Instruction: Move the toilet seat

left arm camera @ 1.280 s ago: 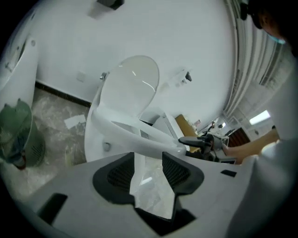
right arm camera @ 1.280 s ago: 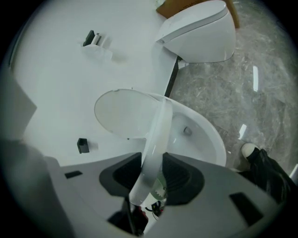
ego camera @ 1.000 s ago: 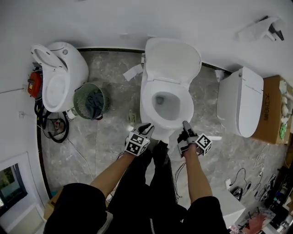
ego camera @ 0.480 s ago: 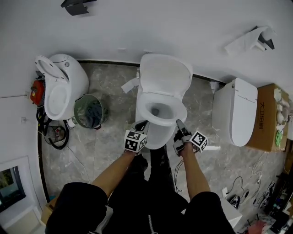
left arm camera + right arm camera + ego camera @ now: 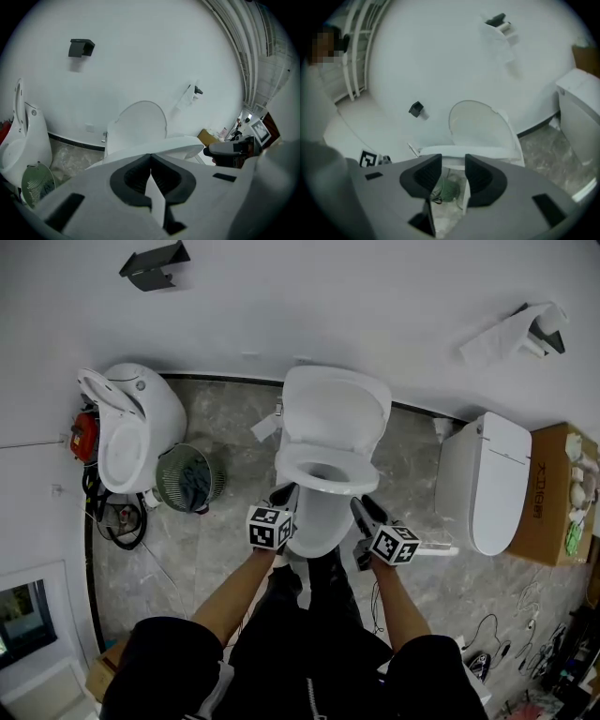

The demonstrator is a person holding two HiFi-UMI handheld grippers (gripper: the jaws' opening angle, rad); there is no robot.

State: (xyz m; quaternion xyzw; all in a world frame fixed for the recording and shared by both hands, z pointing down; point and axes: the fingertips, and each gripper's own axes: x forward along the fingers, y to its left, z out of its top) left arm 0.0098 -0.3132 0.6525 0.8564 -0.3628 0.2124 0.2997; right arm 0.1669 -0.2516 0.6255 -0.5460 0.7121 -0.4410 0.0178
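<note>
Since the earlier frame the toilet seat (image 5: pixel 328 468) has lifted off the bowl (image 5: pixel 317 521), apparently propped on your shut left hand-held gripper (image 5: pixel 285 495); your right hand-held gripper (image 5: pixel 360 509), jaws just narrowed, stands apart and empty.

Grey marble floor (image 5: pixel 225 521) has a left toilet (image 5: pixel 141 418), center toilet (image 5: pixel 319 521) and right toilet (image 5: pixel 483 484) on it. Green bin (image 5: pixel 187 479) sits just right of the left one, cardboard box (image 5: pixel 548 493) at far right.
</note>
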